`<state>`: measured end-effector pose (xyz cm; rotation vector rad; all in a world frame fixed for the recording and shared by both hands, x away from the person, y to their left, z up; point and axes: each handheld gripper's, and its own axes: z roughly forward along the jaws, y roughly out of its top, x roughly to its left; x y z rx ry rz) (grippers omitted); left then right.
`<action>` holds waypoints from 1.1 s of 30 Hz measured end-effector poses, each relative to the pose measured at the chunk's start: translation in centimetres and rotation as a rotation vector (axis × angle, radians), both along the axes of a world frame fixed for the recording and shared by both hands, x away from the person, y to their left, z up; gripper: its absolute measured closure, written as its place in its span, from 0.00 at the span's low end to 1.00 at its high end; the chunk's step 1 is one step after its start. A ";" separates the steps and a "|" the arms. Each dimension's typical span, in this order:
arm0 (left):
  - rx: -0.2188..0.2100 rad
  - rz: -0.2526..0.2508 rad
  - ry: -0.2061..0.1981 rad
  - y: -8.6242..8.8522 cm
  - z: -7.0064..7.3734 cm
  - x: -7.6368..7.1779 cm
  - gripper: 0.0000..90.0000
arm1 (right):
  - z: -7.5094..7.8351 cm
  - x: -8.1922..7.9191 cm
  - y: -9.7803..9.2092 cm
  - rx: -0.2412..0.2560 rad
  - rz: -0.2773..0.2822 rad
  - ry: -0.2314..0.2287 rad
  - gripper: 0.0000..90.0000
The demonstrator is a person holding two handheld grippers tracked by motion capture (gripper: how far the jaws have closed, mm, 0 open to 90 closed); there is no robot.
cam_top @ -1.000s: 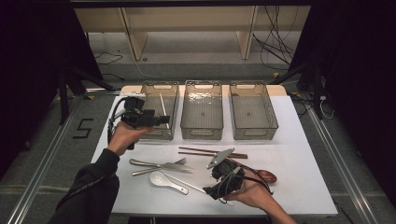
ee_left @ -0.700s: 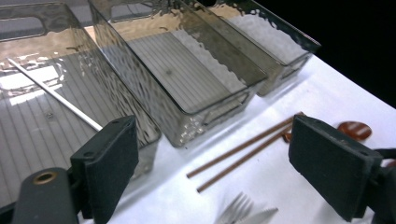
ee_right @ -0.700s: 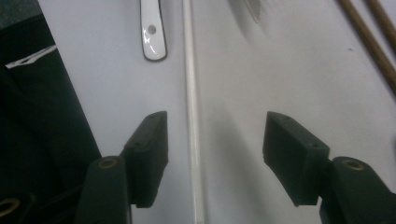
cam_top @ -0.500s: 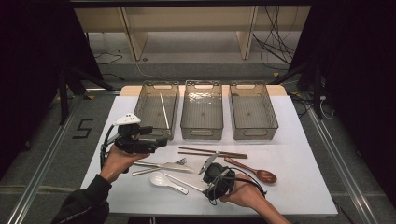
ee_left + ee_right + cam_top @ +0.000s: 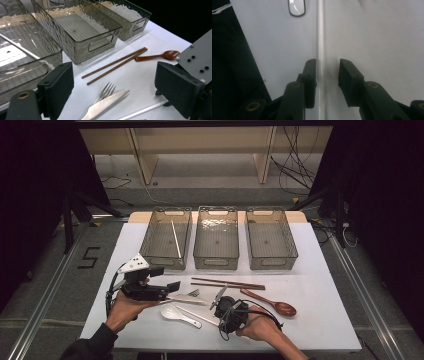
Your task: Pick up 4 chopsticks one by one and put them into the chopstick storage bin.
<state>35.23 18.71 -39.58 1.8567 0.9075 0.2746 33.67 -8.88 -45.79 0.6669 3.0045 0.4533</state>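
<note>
White plastic chopstick (image 5: pixel 320 37) lies flat on the white table (image 5: pixel 320 320), between the parted jaws of the right gripper (image 5: pixel 326 75), which do not yet close on it. Beyond it lies a white ceramic spoon (image 5: pixel 180 315). Left gripper (image 5: pixel 112 92) hangs wide open above a steel knife (image 5: pixel 105 105) and fork (image 5: pixel 106 91), near the chopstick.

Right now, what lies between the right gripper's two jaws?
A white chopstick lies on the table between the jaws of the right gripper, nearer one jaw; the jaws stand apart, not yet closed on it. The right gripper view shows it.
</note>
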 end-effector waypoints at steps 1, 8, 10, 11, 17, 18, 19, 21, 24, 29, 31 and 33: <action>0.004 0.001 -0.003 0.0 0.0 -0.1 0.16 | -0.1 0.0 0.0 -0.003 0.002 0.001 0.76; 0.015 -0.004 0.003 0.0 -0.4 -0.6 0.16 | -0.2 0.0 0.2 -0.036 0.021 -0.004 0.84; 0.014 -0.003 0.007 0.0 -0.5 -0.7 0.16 | -0.2 0.1 0.2 -0.048 0.023 -0.006 0.88; 0.014 -0.003 0.008 0.0 -0.5 -0.7 0.16 | -0.2 0.1 0.2 -0.054 0.022 -0.009 0.89; 0.015 -0.001 0.010 0.1 -0.6 -0.7 0.16 | -0.2 0.1 0.3 -0.068 0.023 -0.009 0.93; 0.014 -0.001 0.010 0.1 -0.5 -0.7 0.16 | -0.2 0.1 0.3 -0.073 0.031 -0.009 0.93; 0.013 0.000 0.009 0.1 -0.5 -0.7 0.16 | -0.2 0.1 0.3 -0.074 0.033 -0.009 0.93; 0.014 0.000 0.008 0.1 -0.5 -0.7 0.16 | -0.1 0.1 0.3 -0.077 0.034 -0.009 0.94; 0.013 0.003 0.005 0.2 -0.5 -0.7 0.16 | -0.1 0.1 0.3 -0.074 0.045 -0.013 0.94; 0.015 0.006 0.009 0.3 -0.6 -0.6 0.16 | 0.1 0.0 0.0 -0.065 0.057 -0.007 0.94; 0.015 0.009 0.011 0.3 -0.7 -0.6 0.16 | 0.3 0.1 -0.2 -0.055 0.056 -0.007 0.95; 0.015 0.012 0.011 0.4 -0.7 -0.6 0.16 | 0.5 0.2 -0.5 -0.032 0.054 -0.006 0.95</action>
